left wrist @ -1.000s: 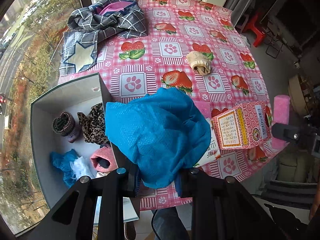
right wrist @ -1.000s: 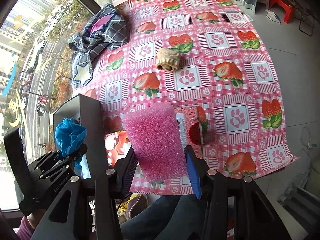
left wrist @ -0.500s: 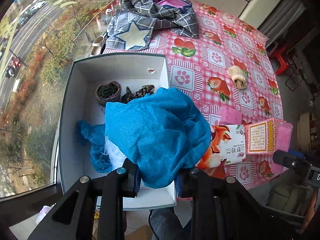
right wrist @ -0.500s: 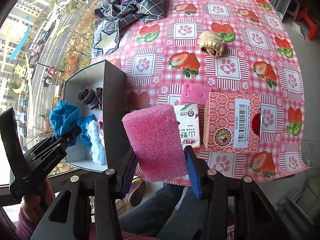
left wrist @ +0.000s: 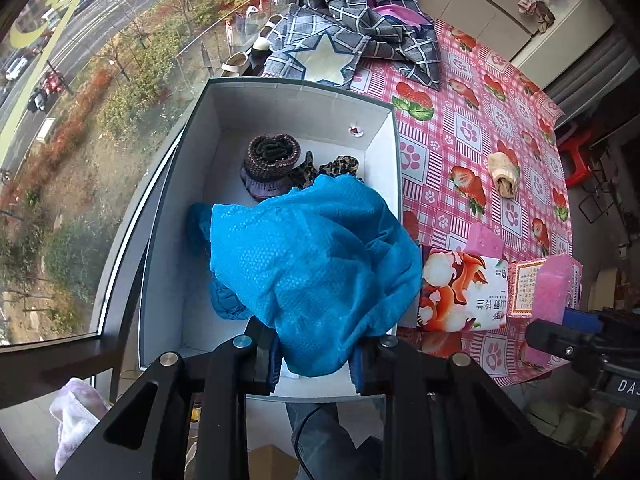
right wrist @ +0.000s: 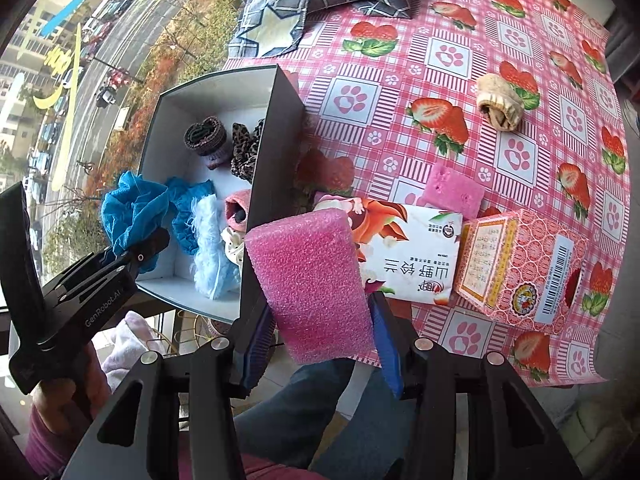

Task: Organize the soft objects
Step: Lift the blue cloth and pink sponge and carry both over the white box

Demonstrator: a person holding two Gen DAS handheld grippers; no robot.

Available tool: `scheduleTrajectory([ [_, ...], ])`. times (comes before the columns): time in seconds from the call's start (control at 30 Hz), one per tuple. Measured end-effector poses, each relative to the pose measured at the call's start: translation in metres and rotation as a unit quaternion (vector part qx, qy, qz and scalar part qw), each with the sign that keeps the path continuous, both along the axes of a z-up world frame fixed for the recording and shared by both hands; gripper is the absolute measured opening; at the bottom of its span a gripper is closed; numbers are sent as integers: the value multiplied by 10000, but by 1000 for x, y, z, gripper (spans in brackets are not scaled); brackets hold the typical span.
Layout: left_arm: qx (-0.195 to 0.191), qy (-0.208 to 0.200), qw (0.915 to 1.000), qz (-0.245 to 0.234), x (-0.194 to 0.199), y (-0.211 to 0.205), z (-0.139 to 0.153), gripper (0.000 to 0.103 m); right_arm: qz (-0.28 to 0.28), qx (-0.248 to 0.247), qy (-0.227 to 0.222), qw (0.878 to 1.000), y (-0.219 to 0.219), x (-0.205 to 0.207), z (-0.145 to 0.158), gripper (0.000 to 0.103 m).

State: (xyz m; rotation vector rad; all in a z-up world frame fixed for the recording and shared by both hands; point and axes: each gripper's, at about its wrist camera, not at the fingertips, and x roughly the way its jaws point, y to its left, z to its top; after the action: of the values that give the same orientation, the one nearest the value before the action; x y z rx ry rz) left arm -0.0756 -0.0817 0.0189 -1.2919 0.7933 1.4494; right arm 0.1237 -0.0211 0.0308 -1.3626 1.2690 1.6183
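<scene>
Carried leftward within the last second, the blue cloth [left wrist: 316, 276] now hangs over the open box [left wrist: 384, 120] instead of over the desk [left wrist: 460, 80], and the left gripper [left wrist: 314, 364] has its jaws clenched on the cloth's lower bunch. Below it in the box lie a rolled knit sock [left wrist: 272, 160], a leopard-print piece [right wrist: 244, 152] and more blue and pale fluffy fabric [right wrist: 210, 236]. The cloth looks thin, limp and very light; it should crumple wherever it lands, so a pinch on any gathered fold will serve. Right of the box stand a printed carton [right wrist: 408, 256] and a pink patterned box [right wrist: 520, 260]. Further right, the right gripper [right wrist: 324, 336] is grasping a pink foam block [right wrist: 312, 280] near its lower end, held above the desk's near edge. That foam seems springy and feather-light, best squeezed across its broad faces. A rolled beige sock [right wrist: 500, 106] waits on the desk.
</scene>
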Motion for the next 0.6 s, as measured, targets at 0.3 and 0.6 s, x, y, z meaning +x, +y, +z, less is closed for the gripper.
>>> scheduleTrajectory([
  [0.3,-69,36,9997,239,-15,-10,-5,29,604,86,-114,9981,-4,-40,-2,49],
  [0.6,-155,53,9991,389,-24,-13,-10,28,979,191,-156,9949,-5,-67,-2,49],
])
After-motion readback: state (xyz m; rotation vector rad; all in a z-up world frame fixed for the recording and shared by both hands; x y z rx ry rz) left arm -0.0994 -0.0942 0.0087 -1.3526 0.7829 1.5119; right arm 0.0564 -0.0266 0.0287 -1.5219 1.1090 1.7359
